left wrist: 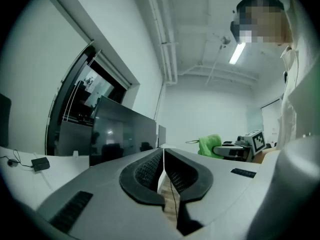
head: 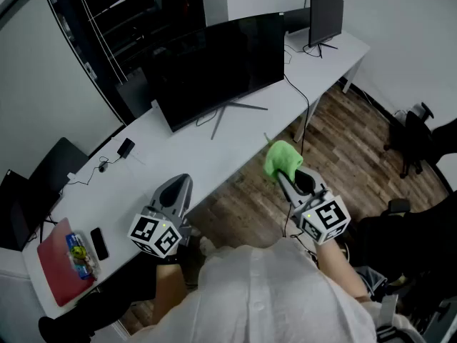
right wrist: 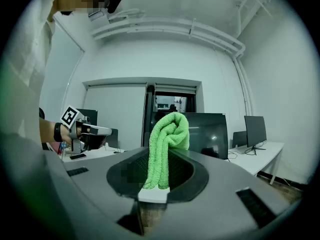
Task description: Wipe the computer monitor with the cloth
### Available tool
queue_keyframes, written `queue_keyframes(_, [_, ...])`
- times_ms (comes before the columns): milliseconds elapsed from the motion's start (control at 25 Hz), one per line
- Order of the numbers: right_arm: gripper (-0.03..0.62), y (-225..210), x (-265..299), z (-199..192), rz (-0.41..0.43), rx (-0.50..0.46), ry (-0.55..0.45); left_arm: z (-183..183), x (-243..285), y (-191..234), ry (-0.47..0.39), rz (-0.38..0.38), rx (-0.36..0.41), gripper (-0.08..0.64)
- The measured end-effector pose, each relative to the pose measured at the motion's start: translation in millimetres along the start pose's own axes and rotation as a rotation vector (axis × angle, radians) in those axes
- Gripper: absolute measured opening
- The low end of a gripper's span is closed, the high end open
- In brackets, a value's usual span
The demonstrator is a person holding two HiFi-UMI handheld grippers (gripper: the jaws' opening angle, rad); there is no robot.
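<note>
Green cloth [right wrist: 167, 144] in right gripper [head: 289, 180]

Desk [head: 178, 171] before the monitor [head: 221, 66] lies open, save thin cables [head: 297, 90].

**White office, long tabletop, wood floor**

A long white tabletop [head: 235, 145] runs diagonally through the room, with a white leg showing at its far end. On its near side lies a brown wood-plank floor [head: 343, 148]. A dark chair [head: 413, 131] stands there, well apart from the tabletop's far end. Behind the tabletop, plain white walls [head: 407, 20] meet a dark glass partition [head: 107, 27] in a black frame. Above the tabletop, white pipes [left wrist: 167, 39] run along the white ceiling, and one lit strip light [left wrist: 237, 53] glows near them. The light in the room is soft and cool.
</note>
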State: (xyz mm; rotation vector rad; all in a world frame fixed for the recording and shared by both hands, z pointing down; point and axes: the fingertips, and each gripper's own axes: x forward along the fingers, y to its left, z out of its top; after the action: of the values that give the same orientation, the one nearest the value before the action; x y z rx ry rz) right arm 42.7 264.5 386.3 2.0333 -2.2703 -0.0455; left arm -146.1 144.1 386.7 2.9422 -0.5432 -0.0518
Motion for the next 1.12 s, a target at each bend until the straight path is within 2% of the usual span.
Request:
queue_keyframes(400, [0.069, 7, 1, 4, 0.020, 0.001, -0.010, 3, -8, 4, 0.004, 0.037, -0.007, 0.018])
queue_keyframes(600, [0.069, 6, -4, 7, 0.042, 0.038, -0.031, 0, -6, -7, 0.015, 0.028, 0.004, 0.018])
queue_keyframes(1120, [0.069, -5, -5, 4, 0.050, 0.046, -0.027, -2, 12, -19, 0.034, -0.001, 0.015, 0.018])
